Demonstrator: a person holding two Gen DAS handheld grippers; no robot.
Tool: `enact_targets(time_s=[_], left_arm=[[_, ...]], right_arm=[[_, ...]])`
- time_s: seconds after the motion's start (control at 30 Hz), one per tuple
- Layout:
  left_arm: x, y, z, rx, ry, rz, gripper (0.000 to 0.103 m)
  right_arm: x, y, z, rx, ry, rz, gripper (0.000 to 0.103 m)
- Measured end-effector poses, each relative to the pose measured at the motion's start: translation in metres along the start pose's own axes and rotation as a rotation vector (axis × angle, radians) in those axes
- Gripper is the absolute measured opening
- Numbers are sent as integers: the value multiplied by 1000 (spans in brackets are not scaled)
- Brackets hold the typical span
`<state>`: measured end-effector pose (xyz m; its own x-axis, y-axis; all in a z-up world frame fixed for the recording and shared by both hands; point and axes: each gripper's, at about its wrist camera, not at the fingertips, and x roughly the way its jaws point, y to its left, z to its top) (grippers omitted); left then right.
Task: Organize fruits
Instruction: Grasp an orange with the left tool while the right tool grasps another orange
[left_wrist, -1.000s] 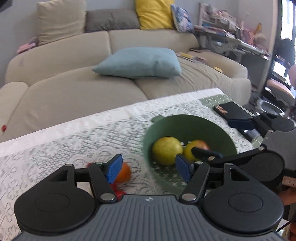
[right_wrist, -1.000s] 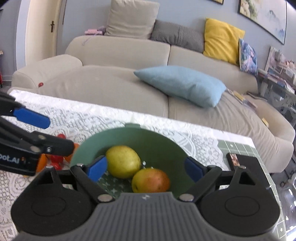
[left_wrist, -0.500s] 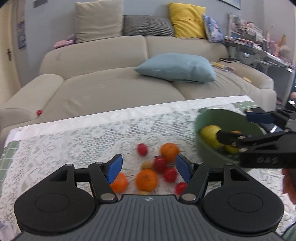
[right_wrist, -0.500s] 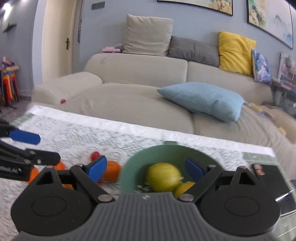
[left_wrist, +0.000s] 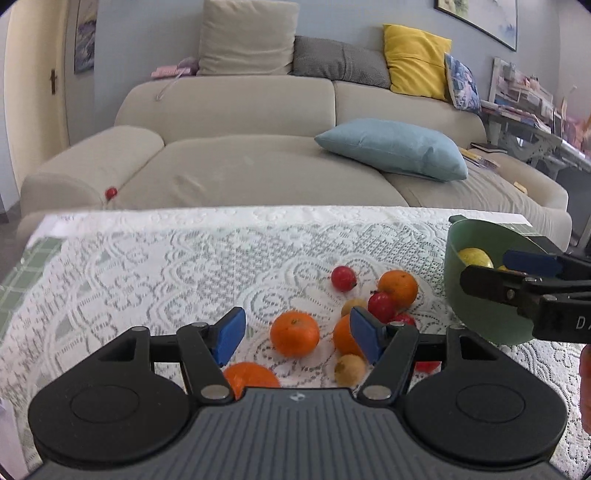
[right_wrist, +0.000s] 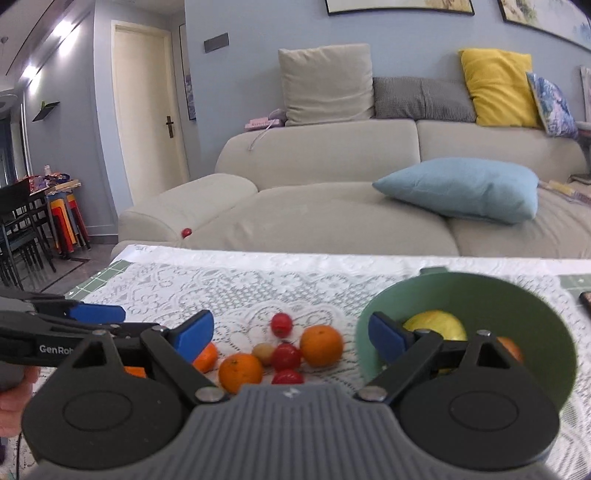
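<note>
On the lace tablecloth the left gripper hangs over the loose fruit, its blue-padded jaws spread wide with nothing between them. Under and ahead of it lies a small heap: an orange framed in the gap between the jaws, another orange half hidden by the gripper body, a third farther back, and among them several small glossy red fruits and pale tan ones. All are round, so no long axis or heading can be made out. On the left gripper's side, seen from the right wrist view, white letters read "GenRob", the rest cut off.

To the right stands the green bowl, just beside the heap, holding a yellow-green fruit and an orange-red one partly hidden. The right gripper is also spread wide and holds nothing, one pad over the heap, the other in front of the bowl's near rim. A beige sofa with a blue cushion lies beyond the table.
</note>
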<state>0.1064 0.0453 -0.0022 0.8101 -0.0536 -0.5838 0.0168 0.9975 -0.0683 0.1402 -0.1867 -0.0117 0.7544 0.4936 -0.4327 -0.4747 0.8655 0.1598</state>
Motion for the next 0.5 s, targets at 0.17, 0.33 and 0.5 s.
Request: enact_targets(time_s=[0.17, 0.33, 0.5], left_arm=[[5, 12, -13, -7, 39, 8, 76], [13, 18, -22, -24, 93, 70, 76], [20, 22, -29, -42, 123, 112, 76]], right_arm=[[10, 18, -8, -62, 22, 11, 76], [25, 31, -17, -85, 50, 24, 67], [40, 34, -27, -85, 88, 45, 67]])
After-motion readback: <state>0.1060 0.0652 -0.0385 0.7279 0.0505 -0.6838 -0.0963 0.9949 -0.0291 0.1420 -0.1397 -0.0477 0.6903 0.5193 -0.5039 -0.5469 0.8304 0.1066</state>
